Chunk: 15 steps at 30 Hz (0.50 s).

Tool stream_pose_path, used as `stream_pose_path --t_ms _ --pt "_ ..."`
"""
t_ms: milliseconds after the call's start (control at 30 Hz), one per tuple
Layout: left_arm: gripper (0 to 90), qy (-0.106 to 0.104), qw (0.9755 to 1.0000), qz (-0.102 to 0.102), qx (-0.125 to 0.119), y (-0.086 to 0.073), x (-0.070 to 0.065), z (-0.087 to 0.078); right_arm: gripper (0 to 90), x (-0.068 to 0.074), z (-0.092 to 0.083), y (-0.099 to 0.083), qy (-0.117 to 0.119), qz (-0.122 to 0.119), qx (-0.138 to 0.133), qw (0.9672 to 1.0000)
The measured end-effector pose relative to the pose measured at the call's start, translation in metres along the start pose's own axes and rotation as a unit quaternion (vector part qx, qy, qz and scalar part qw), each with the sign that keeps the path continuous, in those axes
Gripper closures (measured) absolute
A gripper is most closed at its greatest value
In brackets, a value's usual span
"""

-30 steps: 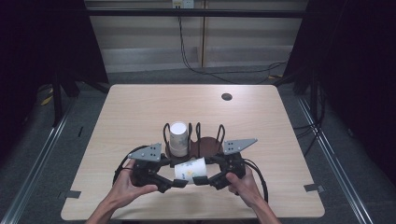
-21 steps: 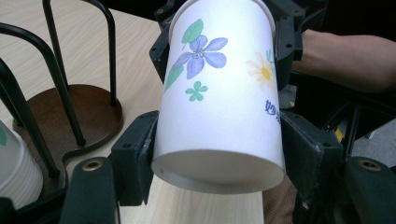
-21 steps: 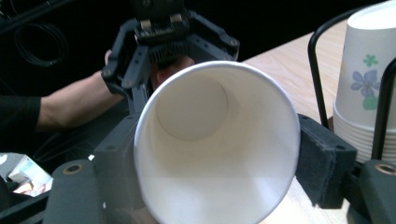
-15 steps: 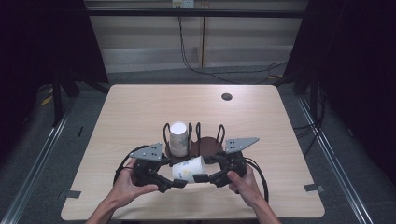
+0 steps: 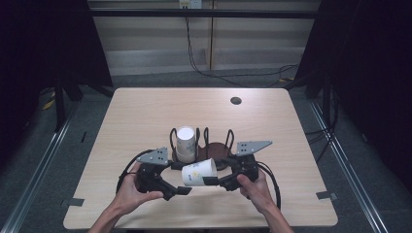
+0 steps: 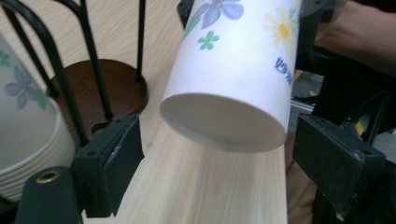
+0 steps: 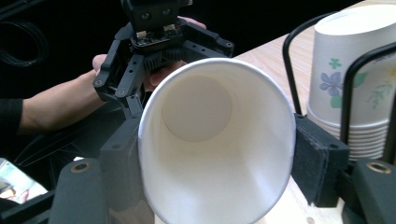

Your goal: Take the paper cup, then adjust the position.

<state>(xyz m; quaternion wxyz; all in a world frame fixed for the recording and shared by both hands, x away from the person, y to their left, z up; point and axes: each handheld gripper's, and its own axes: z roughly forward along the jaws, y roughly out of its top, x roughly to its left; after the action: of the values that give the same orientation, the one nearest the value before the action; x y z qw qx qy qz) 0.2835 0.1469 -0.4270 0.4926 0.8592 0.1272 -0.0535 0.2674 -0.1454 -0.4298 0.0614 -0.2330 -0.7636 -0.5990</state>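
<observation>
A white paper cup [image 5: 199, 171] with a flower print lies on its side in the air between both grippers, just in front of the wire rack. My right gripper [image 5: 212, 175] is shut on its mouth end. In the right gripper view the pads [image 7: 317, 163] squeeze the rim of the cup [image 7: 210, 196] into an oval, and these jaws have just been closing. My left gripper [image 5: 180, 184] is open. Its jaws have just been opening, and the cup's base [image 6: 224, 123] sits between the pads [image 6: 114, 161] without touching them.
A black wire rack [image 5: 216, 145] on a round wooden base stands mid-table, with a stack of matching cups [image 5: 185, 143] in its left slot. A small dark hole [image 5: 236, 100] lies at the far right of the table. Both forearms come in over the near edge.
The left gripper's jaws have spread away from the cup's base, so the right gripper alone holds the cup. Neither hand has shifted.
</observation>
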Motion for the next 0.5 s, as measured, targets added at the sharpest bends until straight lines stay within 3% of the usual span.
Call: stream_pose_path --t_ms 167,500 --pt "16.6 0.030 0.9995 0.007 0.009 0.000 0.000 -0.002 28.4 0.000 -0.006 0.002 -0.009 -0.005 -0.003 0.9999" --pt "16.0 0.038 0.9992 0.003 0.012 -0.005 0.004 -0.006 29.2 -0.003 -0.019 0.003 -0.046 0.004 -0.005 0.9989"
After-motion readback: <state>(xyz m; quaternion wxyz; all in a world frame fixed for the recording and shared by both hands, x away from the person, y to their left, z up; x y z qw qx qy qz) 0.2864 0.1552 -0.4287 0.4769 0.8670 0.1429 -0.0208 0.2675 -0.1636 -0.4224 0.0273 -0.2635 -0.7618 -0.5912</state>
